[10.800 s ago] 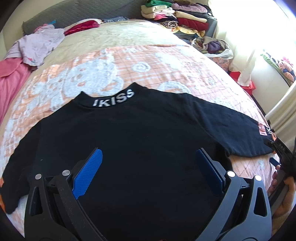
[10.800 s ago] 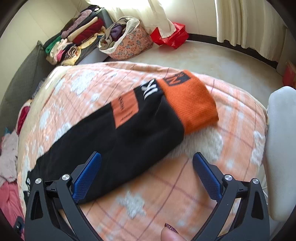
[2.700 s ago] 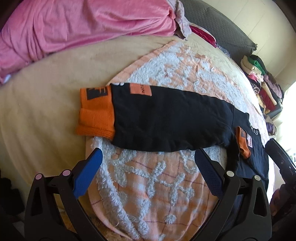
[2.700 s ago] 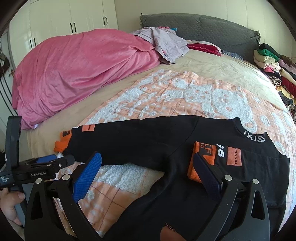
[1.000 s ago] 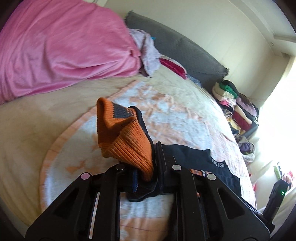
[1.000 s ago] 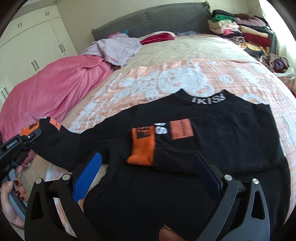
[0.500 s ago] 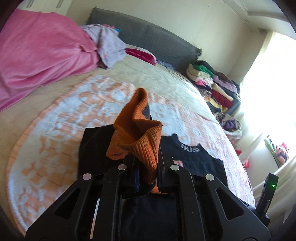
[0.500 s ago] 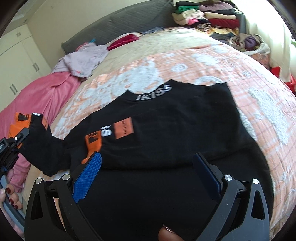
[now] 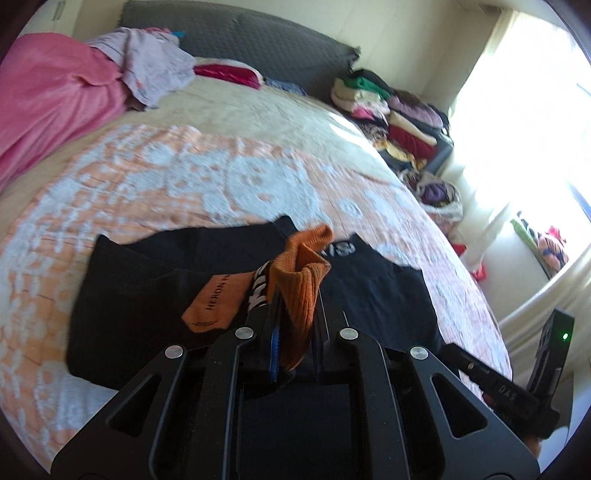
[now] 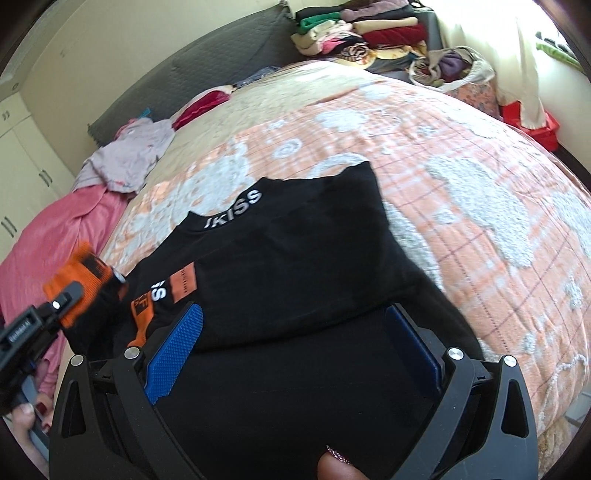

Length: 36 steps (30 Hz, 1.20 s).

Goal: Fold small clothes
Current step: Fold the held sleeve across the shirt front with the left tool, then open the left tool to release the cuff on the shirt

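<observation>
While the left claw point(image 9: 295, 314) pinches the orange cuff point(image 9: 301, 280) of one sleeve, its two fingers are pressed nearly together with the ribbed knit bunched up between them and sticking out past the tips. That cuff belongs to a black sweater point(image 9: 147, 295) that lies flat on the blanket point(image 9: 184, 184) just ahead of and under the claw, and the held sleeve is lifted over the sweater's body, with an orange label point(image 9: 214, 302) showing just left of the fingers. Beyond the tips the collar with white lettering point(image 9: 341, 249) peeks out behind the cuff.

From the right wrist view, the right claw point(image 10: 291, 347) stands spread wide, its blue pads point(image 10: 175, 350) apart on either side of the sweater's lower part, which lies beneath them; whether the pads touch the cloth cannot be told. Ahead of this claw the collar reads "IKISS" point(image 10: 232, 208), and the other sleeve is folded across the chest with its own orange cuff point(image 10: 142, 314) just beside the left pad. Far to the left of it, the left claw appears with the raised cuff, gripped by a hand point(image 10: 26, 424) with painted nails. A thumb tip point(image 10: 338, 465) shows at the bottom edge behind the right claw.

Farther off, past the sweater, a pink quilt point(image 9: 48, 99) is heaped to the left, and a pile of folded clothes point(image 10: 354, 29) sits beyond the far corner of the bed.
</observation>
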### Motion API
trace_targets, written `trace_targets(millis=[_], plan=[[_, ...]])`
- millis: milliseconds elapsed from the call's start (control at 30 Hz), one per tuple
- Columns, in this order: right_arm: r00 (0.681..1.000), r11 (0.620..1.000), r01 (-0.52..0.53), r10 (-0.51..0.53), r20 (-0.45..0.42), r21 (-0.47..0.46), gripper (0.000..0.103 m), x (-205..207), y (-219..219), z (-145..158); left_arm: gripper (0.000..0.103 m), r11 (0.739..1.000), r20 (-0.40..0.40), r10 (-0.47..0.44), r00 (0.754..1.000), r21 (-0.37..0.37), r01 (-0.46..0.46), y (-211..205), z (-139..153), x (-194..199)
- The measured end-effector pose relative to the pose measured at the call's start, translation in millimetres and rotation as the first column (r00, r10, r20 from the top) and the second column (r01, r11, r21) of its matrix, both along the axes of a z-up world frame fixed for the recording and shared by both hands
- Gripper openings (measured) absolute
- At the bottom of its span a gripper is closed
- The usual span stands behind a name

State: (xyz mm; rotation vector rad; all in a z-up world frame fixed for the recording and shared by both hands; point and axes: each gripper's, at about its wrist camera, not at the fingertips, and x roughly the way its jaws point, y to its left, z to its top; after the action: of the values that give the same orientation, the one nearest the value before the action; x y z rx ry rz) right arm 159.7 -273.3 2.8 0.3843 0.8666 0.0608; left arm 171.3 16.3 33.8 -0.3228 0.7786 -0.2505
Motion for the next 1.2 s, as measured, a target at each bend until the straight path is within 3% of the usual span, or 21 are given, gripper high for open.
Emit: trace_targets(millis=[167,333,433,733,933,1000,1200], plan=[[1.0,0.999,0.029,-0.028,-0.008,0.014,0.098,-1.0,-12.1,-4.1,0.012,0.998,-0.047,-0.062,0.997,0.006,0.062,-24.0,-15.3,2.6],[0.999,0.999,0.032,-0.032,-0.015,0.016,0.098,1.1,-14.5,-7.9,0.038,0.993,-0.074,-0.117,0.99,-0.003,0.117,-35.7,-21.1,-1.9],[1.0,1.0,0.008,-0.008,-0.02,0.012,0.098,4.1,-5.9,-10.3,0.046,0.993,-0.061,-0.118,0.991,0.014,0.119,-36.2,-17.8,-4.8],[0.975,0.975,-0.224,0.224,-0.012,-0.015,0.098,18.2,71.4,-15.1,0.083,0.98,-0.039,0.049,0.998,0.195,-0.04,5.4,-14.3,-0.9],[0.948,0.949,-0.316,0.316,-0.041,-0.011,0.097,34.4,117.1,-27.5,0.092,0.979,-0.05,0.107,0.993,0.179,-0.096,35.7,-15.4,-2.2],[0.942,0.943,-0.332,0.331,-0.055,0.001,0.08,38.8,125.2,-33.2,0.092,0.979,-0.053,0.119,0.991,0.17,-0.109,43.5,-15.6,-3.8],[0.943,0.945,-0.326,0.325,-0.073,0.0,0.062,47.2,138.8,-46.4,0.092,0.98,-0.055,0.145,0.988,0.147,-0.136,58.8,-16.0,-8.2]])
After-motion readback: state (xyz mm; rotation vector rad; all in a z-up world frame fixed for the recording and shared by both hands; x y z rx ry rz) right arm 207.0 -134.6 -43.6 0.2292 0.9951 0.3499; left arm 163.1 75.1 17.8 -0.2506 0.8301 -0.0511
